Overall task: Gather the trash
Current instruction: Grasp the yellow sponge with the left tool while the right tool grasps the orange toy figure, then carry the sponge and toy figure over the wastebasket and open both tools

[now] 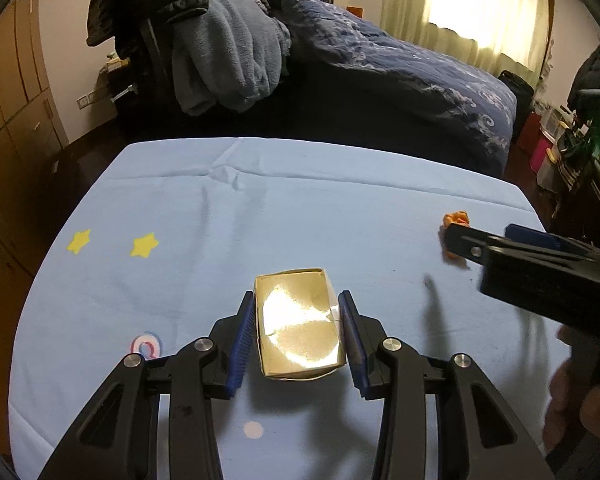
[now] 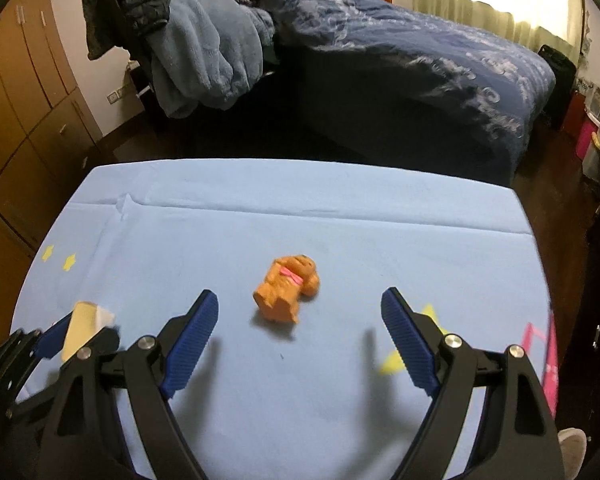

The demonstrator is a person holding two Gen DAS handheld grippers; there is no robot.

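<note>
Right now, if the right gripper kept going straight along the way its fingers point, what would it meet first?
Most likely the orange crumpled wrapper, lying ahead of the open right gripper roughly on its centre line, on the blue tablecloth. Nothing else shows in between, though depth is hard to judge.

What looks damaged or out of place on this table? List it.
The small paper box between the left gripper pads looks dented along its near right edge. The orange crumpled piece lies loose on the blue tablecloth ahead of the open right gripper. The cloth shows a pucker near its far edge.
</note>
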